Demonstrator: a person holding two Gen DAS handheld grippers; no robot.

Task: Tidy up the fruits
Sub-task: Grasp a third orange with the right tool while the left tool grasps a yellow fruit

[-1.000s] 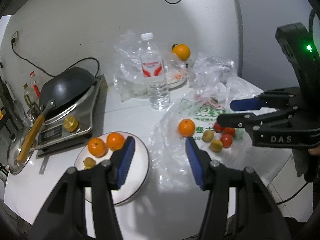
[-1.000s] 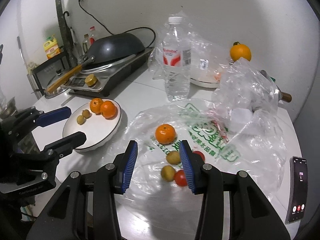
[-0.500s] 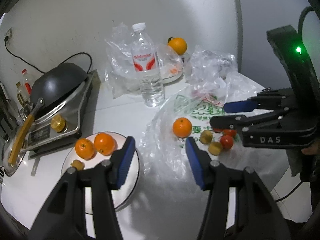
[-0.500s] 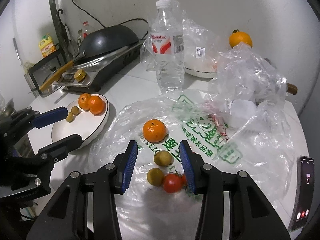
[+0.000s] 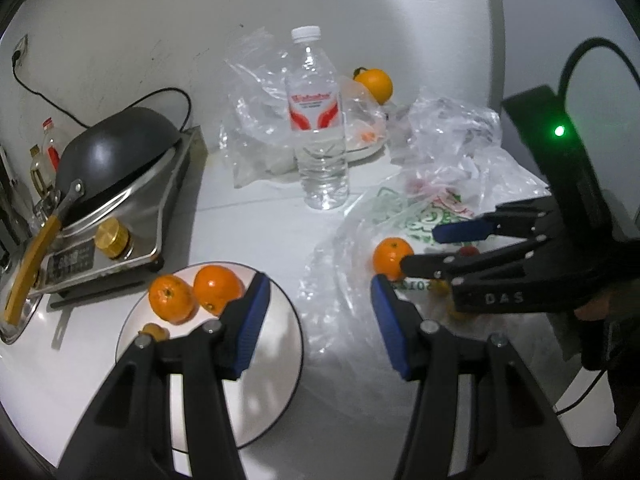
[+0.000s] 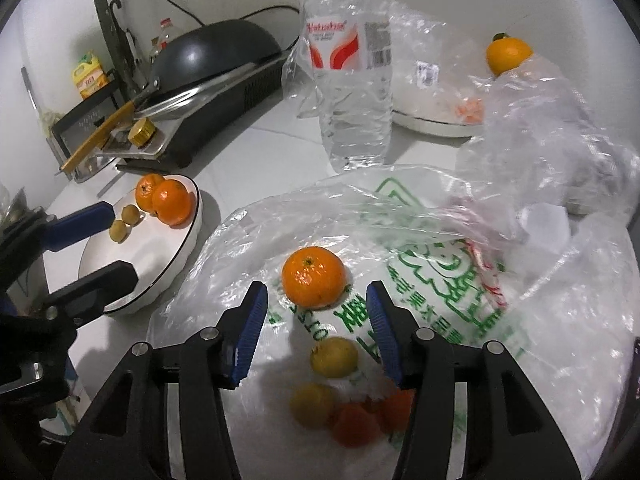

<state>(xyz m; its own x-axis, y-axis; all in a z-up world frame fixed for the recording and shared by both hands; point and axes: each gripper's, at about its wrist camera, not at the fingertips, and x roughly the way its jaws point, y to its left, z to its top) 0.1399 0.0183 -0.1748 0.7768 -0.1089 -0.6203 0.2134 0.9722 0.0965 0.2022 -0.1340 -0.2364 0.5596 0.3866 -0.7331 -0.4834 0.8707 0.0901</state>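
Right gripper (image 6: 314, 330) has pushed forward and down, jaws wide and empty, now straddling the small yellow fruit (image 6: 334, 357) just short of the orange (image 6: 313, 277) on the plastic bag (image 6: 440, 280); pickup looks imminent, left gripper (image 5: 316, 320) waits wide over the plate (image 5: 276, 360).

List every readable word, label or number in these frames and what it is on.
"DAS": side of the right gripper.
Water bottle red label: brand blurred, unreadable.
Plastic bag green print: Chinese characters, illegible.
Stove panel: too small.
Yellow carton: unreadable.
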